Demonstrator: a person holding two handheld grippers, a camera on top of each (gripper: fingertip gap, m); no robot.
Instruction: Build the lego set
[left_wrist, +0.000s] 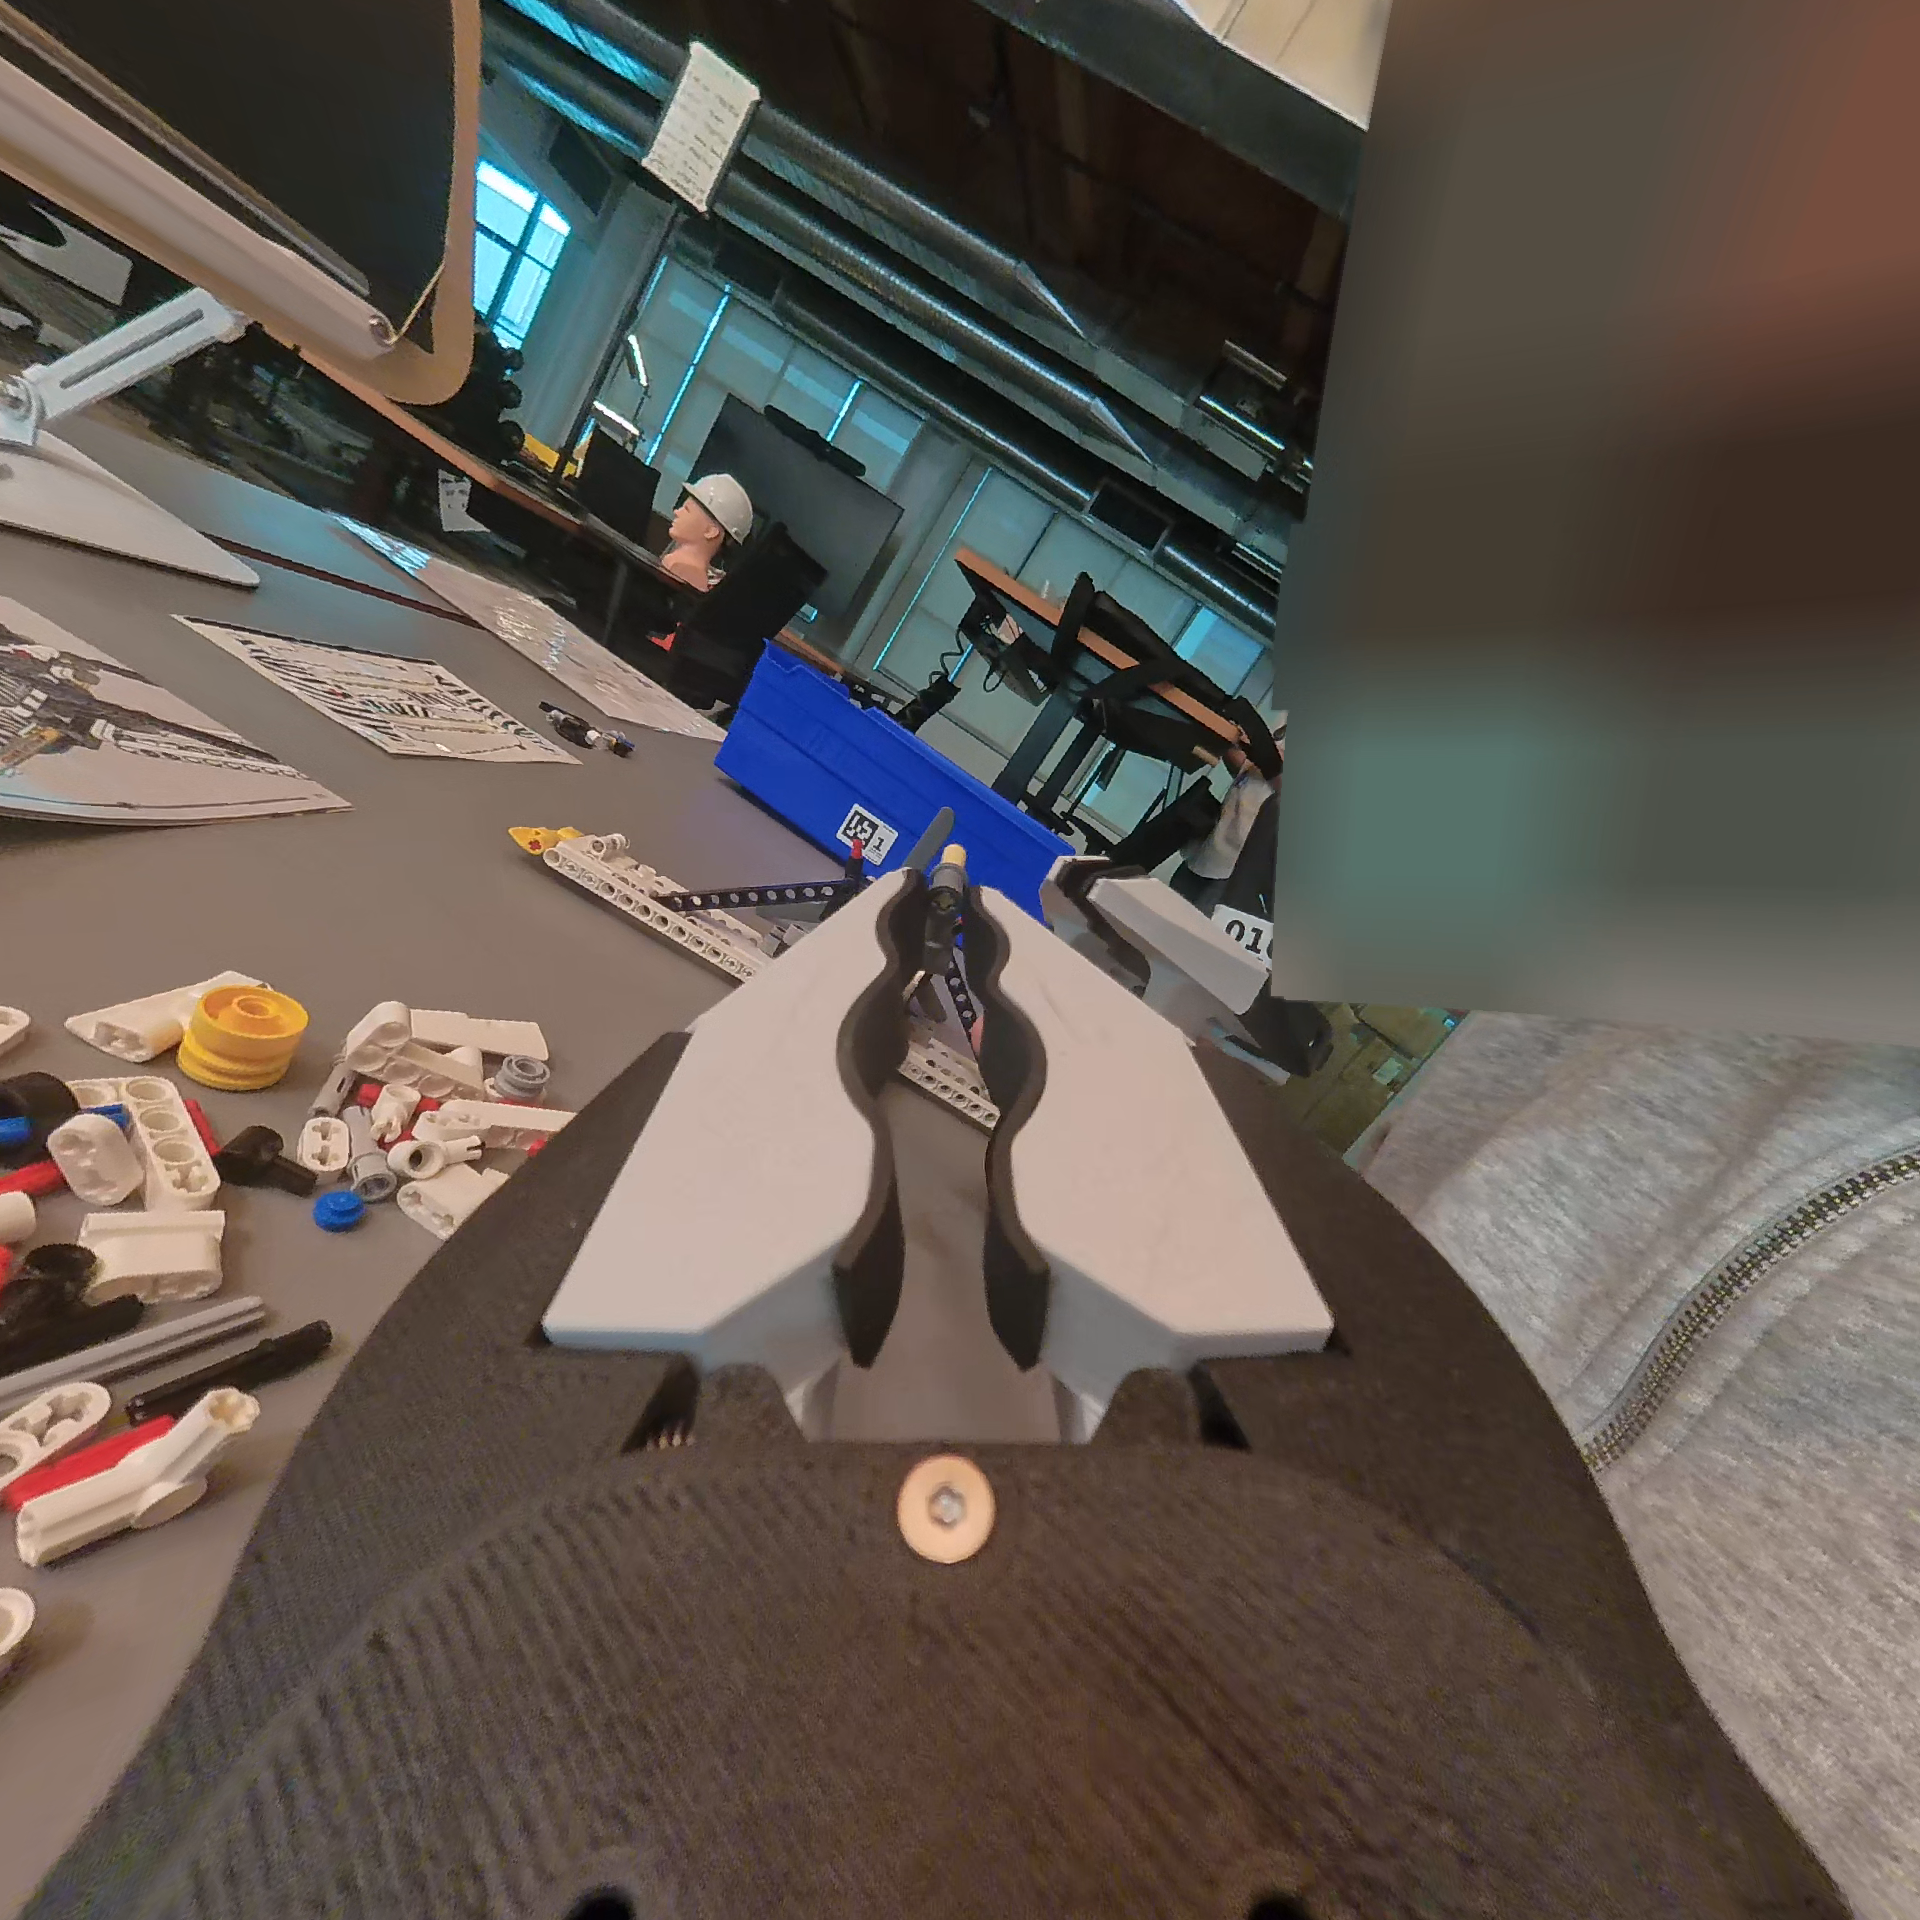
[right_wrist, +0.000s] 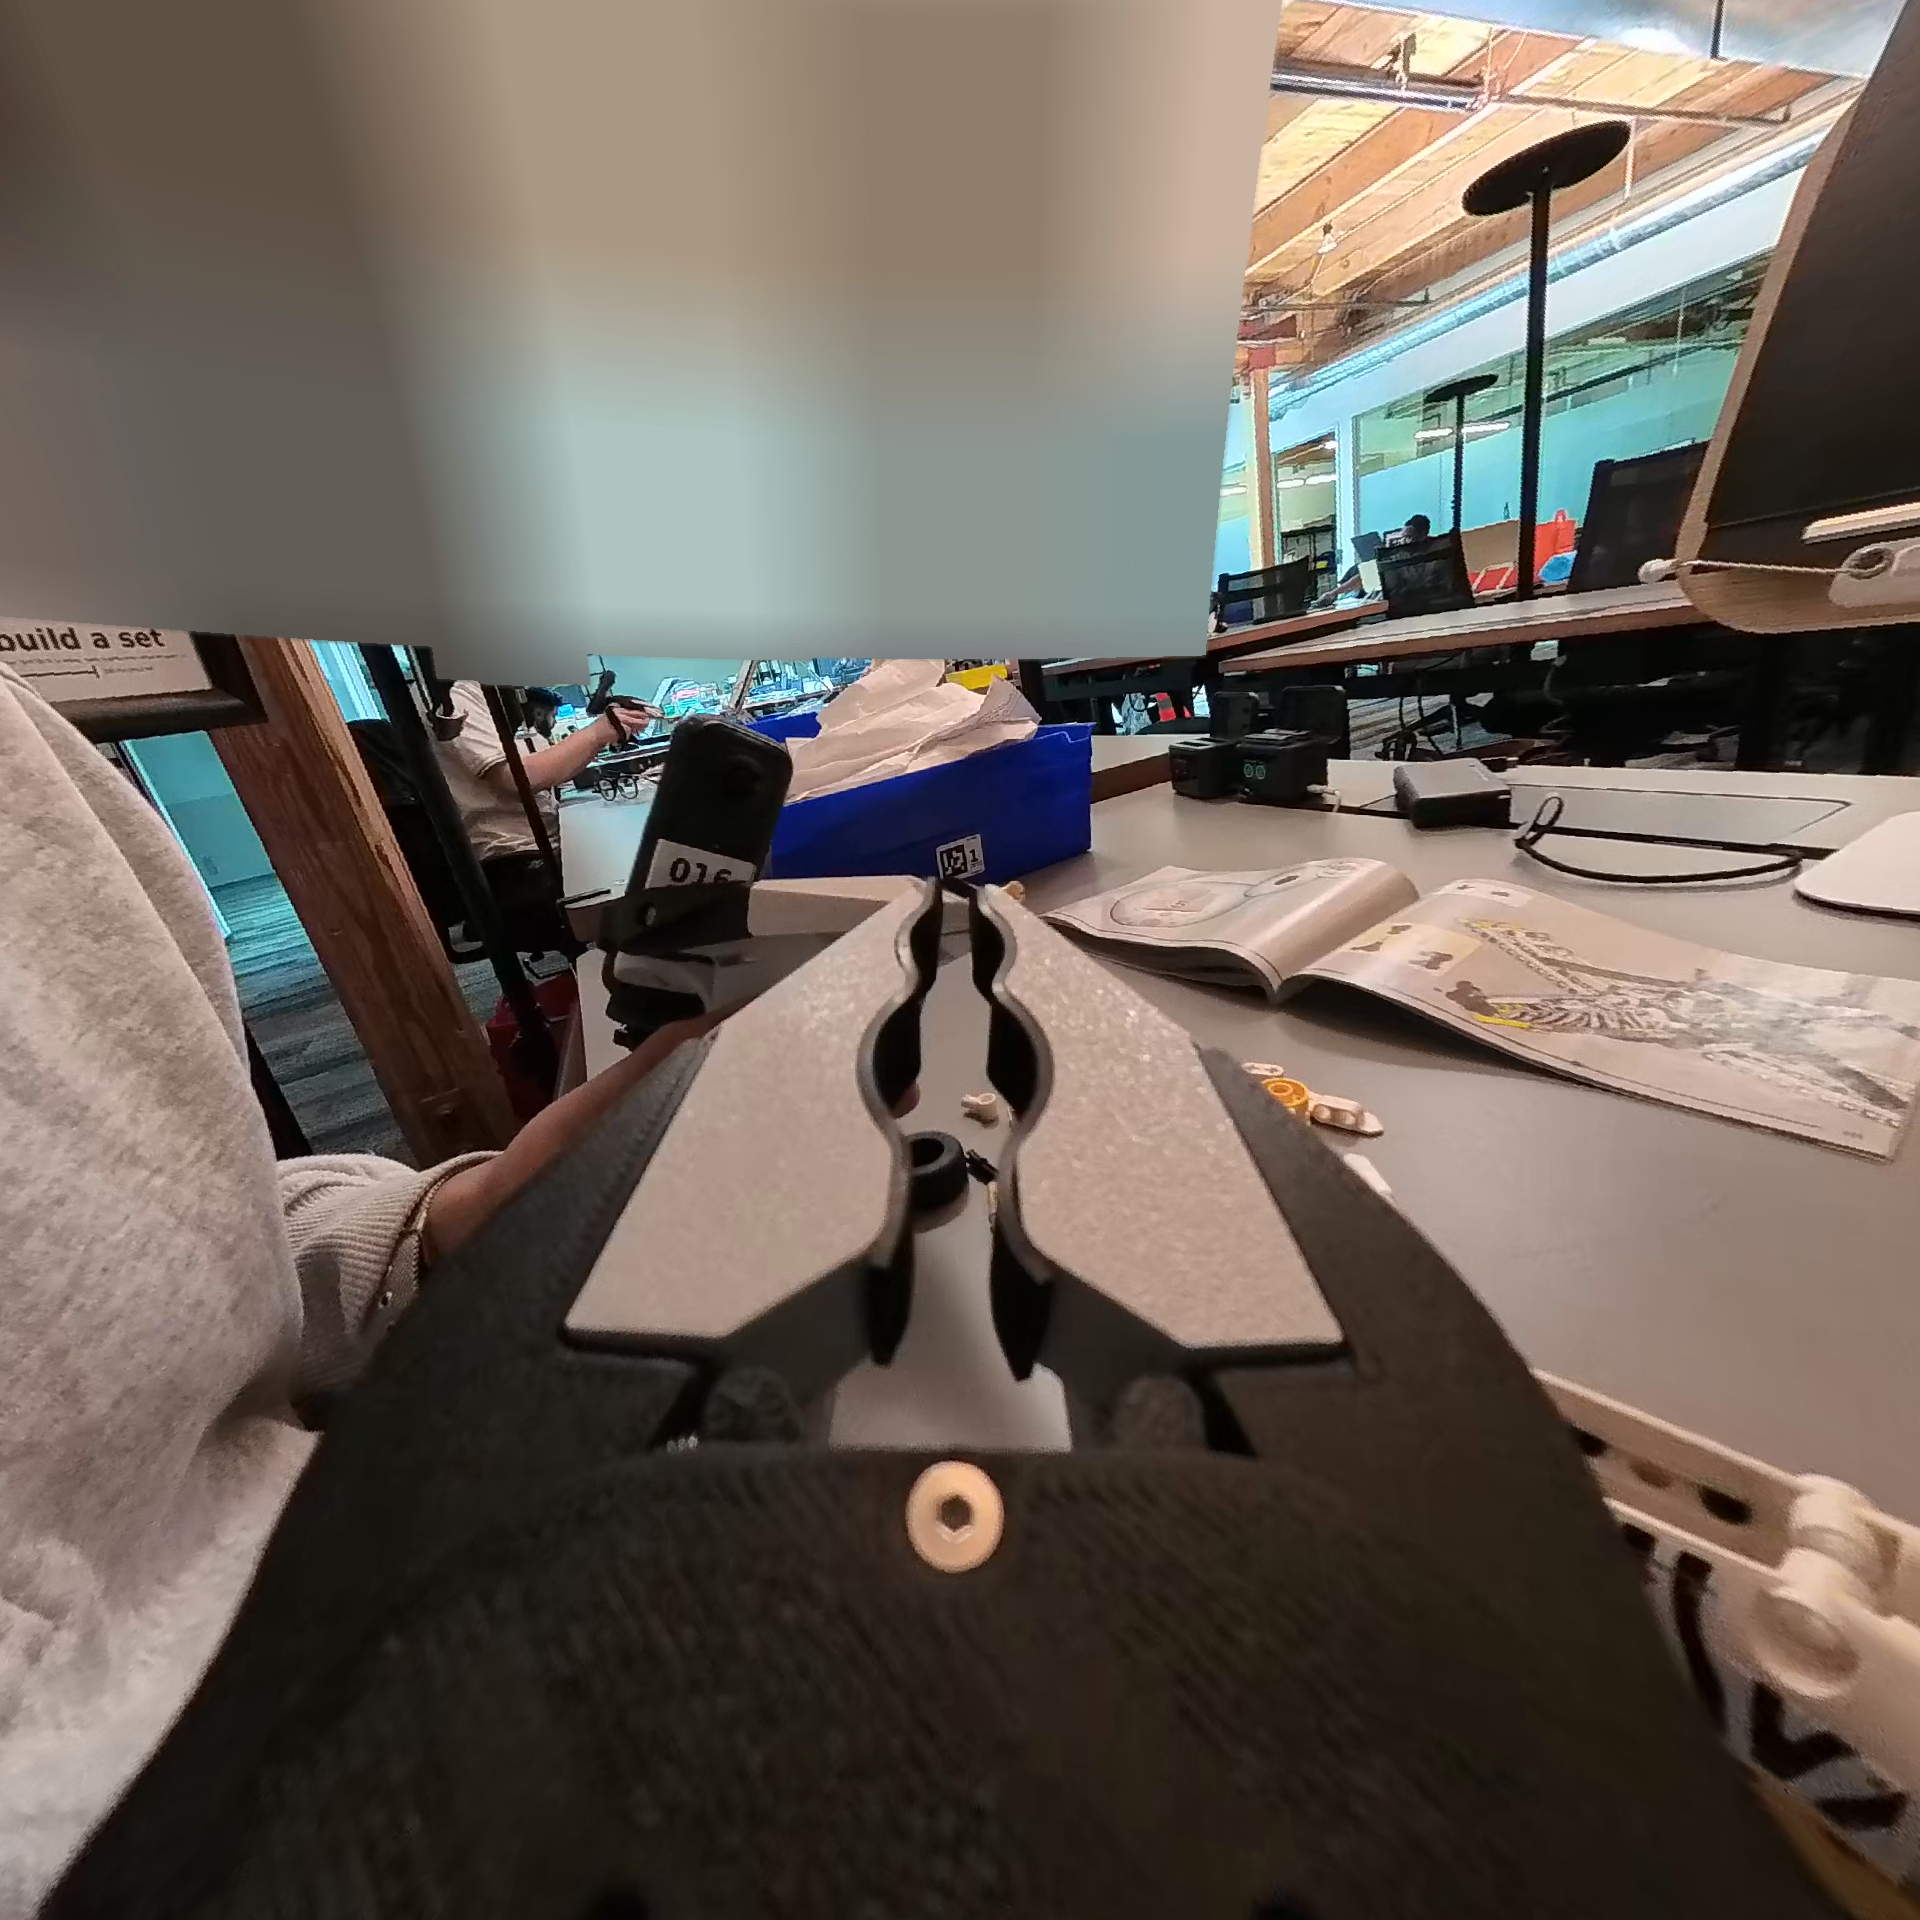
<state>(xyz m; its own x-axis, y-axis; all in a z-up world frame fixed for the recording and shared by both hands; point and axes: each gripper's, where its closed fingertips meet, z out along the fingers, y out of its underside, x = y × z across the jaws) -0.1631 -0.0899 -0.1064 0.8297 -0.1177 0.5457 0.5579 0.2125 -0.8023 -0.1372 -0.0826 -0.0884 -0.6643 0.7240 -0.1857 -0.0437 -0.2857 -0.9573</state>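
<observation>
left claw (left_wrist: 940, 894) pinched together at the tips on a small dark pin piece (left_wrist: 943, 902) with a tan end and a grey axle sticking up past it. what the lower end of the piece joins is hidden behind the fingers. right behind the tips sits the partial lego build (left_wrist: 665, 906): long white holed beams with a dark blue beam across, a yellow bit at its far end. its near end is covered by the claw.

right claw (right_wrist: 956, 896) nearly closed, thin gap at the tips, something small and dark right at the tip. too small to tell if it's gripped, so can't call its state. through the finger gap: a black tyre (right_wrist: 935, 1166) and a small white connector (right_wrist: 982, 1107) on the desk (right_wrist: 1558, 1247). white beam assembly at that view's lower right corner is blurred and cut by the frame.

loose parts pile (left_wrist: 208, 1143) on the left side, cut by the left edge: yellow wheel hub (left_wrist: 241, 1037), white liftarms, red and black pins, grey axles. blue bin (left_wrist: 883, 774) just beyond the build, white paper in it. open instruction booklet (right_wrist: 1455, 966) lies flat to the right in the right view.

large blurred patches blank the upper part of both views. grey sleeve fills the side edges. bare desk between booklet and claws, near desk edge out of frame.
</observation>
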